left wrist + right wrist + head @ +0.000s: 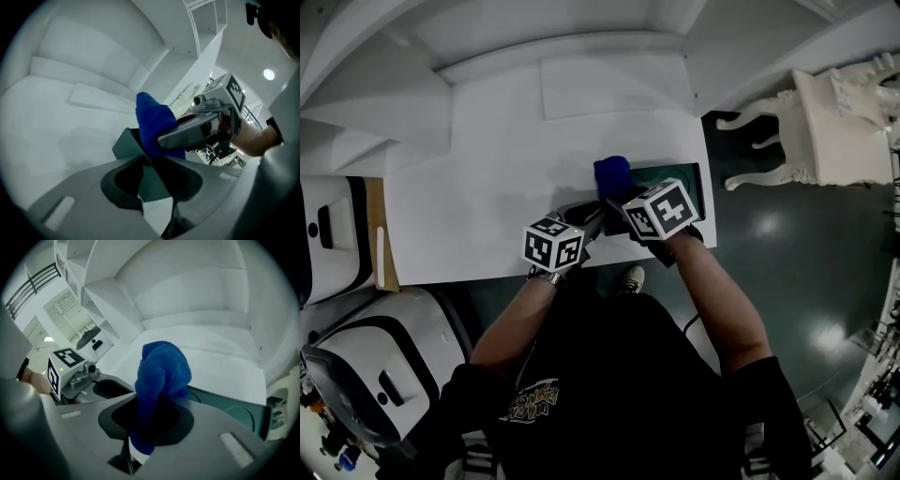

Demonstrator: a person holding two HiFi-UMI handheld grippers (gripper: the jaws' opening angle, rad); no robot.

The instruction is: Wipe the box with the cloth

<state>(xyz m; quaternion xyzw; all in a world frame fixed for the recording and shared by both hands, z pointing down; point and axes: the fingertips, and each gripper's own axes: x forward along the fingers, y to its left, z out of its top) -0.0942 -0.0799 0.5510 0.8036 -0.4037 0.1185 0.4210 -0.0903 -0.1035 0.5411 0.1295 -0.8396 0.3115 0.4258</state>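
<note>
A flat dark green box (677,175) lies at the right front corner of the white table (487,187). My left gripper (592,223) is shut on the box's near corner (149,180), which passes between its jaws (157,187). My right gripper (616,194) is shut on a bunched blue cloth (161,366). The cloth (612,172) stands up over the box's left end and sits right beside the left gripper's jaws (152,119). In the right gripper view the box (225,404) stretches off to the right beneath the cloth. The right gripper's jaws (143,427) hide the cloth's lower end.
A thin white panel (614,84) lies flat at the back of the table. White shelving rises behind it. An ornate white chair (834,122) stands on the dark floor to the right. White machines (356,375) stand at the left. The table's front edge runs just under both grippers.
</note>
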